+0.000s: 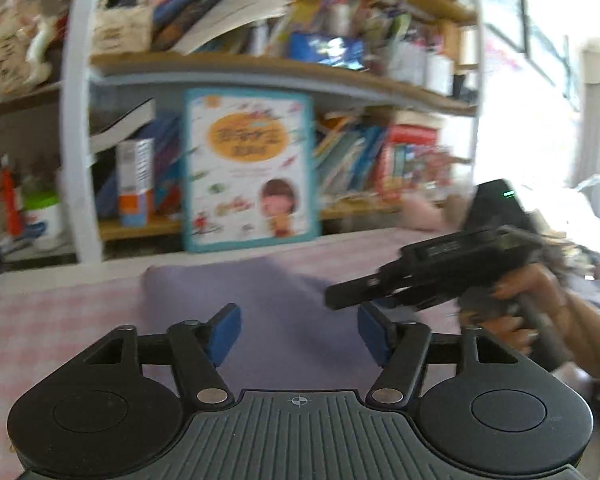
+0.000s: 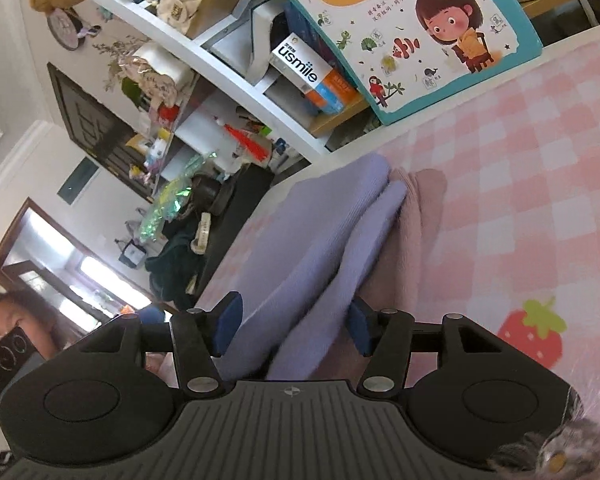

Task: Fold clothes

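A folded purple garment (image 1: pixel 268 308) lies on the pink checked tablecloth (image 1: pixel 60 320). My left gripper (image 1: pixel 299 334) hovers open at its near edge, with nothing between the blue pads (image 1: pixel 224 334). My right gripper (image 1: pixel 334 300), held by a hand (image 1: pixel 516 308), comes in from the right over the garment. In the right wrist view, which is rolled sideways, the right gripper (image 2: pixel 294 328) stands open with the stacked layers of the purple garment (image 2: pixel 320 240) between its wide-apart fingers. A mauve cloth (image 2: pixel 412 240) lies beside and partly under the purple one.
A large children's book (image 1: pixel 248 168) (image 2: pixel 412 20) leans against a crowded bookshelf (image 1: pixel 260 68) at the table's far edge. A strawberry print (image 2: pixel 534 334) marks the tablecloth (image 2: pixel 520 160). A person holding a phone (image 2: pixel 4 356) is at the lower left.
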`<state>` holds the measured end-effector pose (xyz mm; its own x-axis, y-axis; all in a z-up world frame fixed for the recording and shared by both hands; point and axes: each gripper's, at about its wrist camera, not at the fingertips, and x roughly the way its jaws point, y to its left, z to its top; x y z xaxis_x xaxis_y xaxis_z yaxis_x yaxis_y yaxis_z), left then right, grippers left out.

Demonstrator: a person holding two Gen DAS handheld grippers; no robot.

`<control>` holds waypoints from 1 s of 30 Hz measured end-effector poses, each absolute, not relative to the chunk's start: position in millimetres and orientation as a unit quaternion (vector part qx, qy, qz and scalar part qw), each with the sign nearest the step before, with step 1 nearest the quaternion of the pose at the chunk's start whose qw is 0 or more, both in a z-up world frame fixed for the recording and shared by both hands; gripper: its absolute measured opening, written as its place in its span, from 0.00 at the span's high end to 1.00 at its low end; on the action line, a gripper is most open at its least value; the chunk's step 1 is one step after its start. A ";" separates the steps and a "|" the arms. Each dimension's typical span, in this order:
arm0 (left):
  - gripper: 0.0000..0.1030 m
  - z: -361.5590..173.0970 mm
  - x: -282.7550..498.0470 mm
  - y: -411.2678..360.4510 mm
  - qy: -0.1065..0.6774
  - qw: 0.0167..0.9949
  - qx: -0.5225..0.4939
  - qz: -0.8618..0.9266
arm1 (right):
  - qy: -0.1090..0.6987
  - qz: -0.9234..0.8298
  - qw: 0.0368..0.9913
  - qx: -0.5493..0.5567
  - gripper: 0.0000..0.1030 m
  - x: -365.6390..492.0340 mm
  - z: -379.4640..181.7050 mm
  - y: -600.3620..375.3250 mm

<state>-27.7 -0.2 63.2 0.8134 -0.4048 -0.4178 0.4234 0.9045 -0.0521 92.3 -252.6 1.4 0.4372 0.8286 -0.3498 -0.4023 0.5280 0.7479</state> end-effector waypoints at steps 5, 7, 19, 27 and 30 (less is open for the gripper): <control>0.64 42.5 -9.4 4.6 0.259 0.942 -0.009 -0.215 | 0.357 0.372 0.829 0.216 0.72 89.1 2.0 -228.3; 0.67 35.0 -6.6 4.0 0.270 0.939 -0.006 -0.213 | 0.319 0.374 0.859 0.145 0.82 73.3 13.0 -219.3; 0.65 34.9 -6.0 10.4 0.273 0.936 -0.030 -0.221 | 0.324 0.359 0.864 0.142 0.76 68.9 2.1 -233.1; 0.19 46.5 2.9 41.8 0.255 0.950 -0.054 -0.170 | 0.323 0.325 0.872 0.173 0.30 64.2 10.0 -258.0; 0.14 50.1 7.5 53.8 0.249 0.955 -0.061 -0.150 | 0.338 0.317 0.860 0.213 0.24 66.5 7.9 -268.0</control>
